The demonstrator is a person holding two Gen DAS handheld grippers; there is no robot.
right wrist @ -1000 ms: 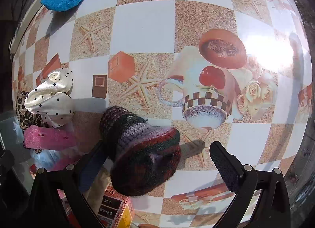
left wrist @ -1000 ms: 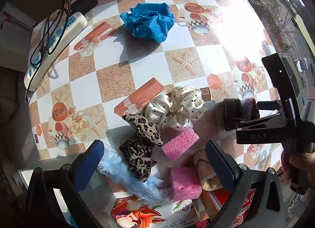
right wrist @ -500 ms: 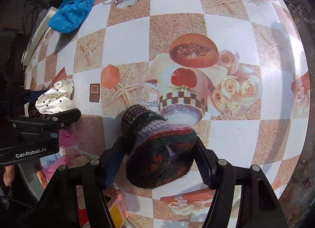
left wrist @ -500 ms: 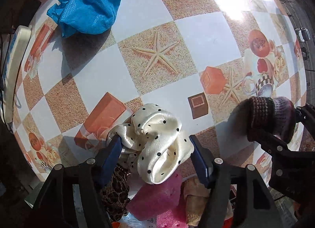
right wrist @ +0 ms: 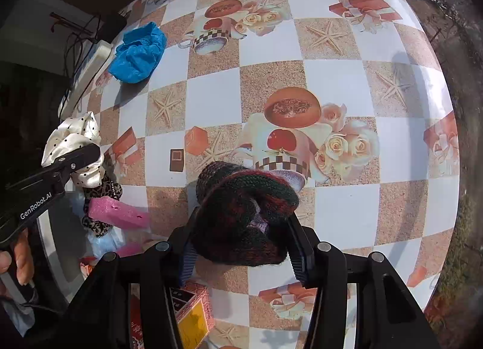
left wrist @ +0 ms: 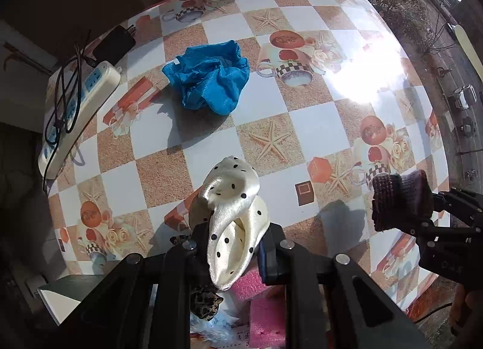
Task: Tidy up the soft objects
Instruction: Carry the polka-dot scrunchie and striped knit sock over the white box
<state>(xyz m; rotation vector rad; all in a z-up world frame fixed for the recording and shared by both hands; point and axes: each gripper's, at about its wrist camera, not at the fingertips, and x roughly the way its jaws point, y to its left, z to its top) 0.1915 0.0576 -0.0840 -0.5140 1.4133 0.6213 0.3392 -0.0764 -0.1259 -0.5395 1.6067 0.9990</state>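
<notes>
Left gripper pinches scrunchie | right gripper closing, pads hidden by knit, probably gripping

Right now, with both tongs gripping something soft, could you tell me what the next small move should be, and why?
Probably carry both pieces over the open tablecloth before setting them down. The left tongs are shut on the cream polka-dot scrunchie, lifted above the pile with the pink foam block. The right tongs are closing on the dark knitted piece, already raised off the cloth.
</notes>
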